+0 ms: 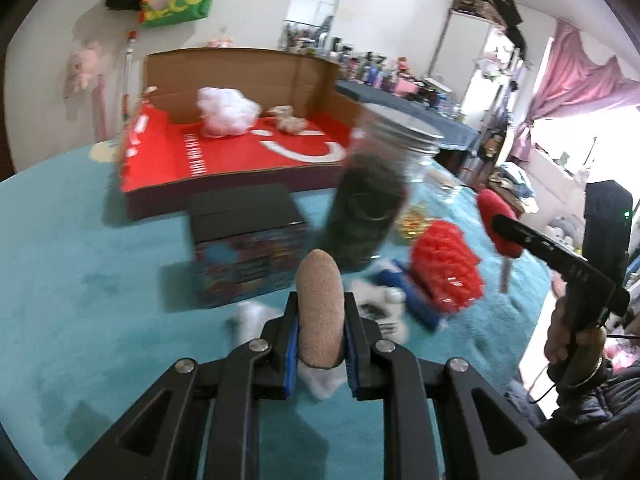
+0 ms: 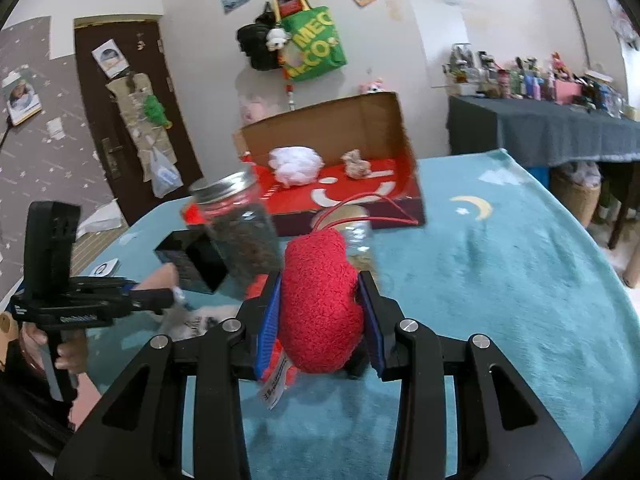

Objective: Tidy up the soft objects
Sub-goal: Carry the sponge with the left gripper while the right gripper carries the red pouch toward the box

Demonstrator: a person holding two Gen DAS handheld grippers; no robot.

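Left hand-held gripper (image 1: 320, 334) clamps a tan plush piece (image 1: 320, 308); right hand-held gripper (image 2: 325, 312) clamps a red fuzzy toy (image 2: 320, 308). Both held above the teal bed blanket (image 2: 500, 280).

Step, as judged: carry. Next: reach the far cardboard box (image 2: 352, 196), release inside.

Left view alone shows red mesh pouf (image 1: 446, 268); right view alone shows the door (image 2: 132, 112).

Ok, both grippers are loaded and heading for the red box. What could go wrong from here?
1. The glass jar stands tall between the grippers and the red box; a low swing could topple it.
2. The left gripper pinches only the tan soft piece at its lower part, so it may slip out.
3. The red plush in the right gripper trails a red cord near the second jar, which could snag.
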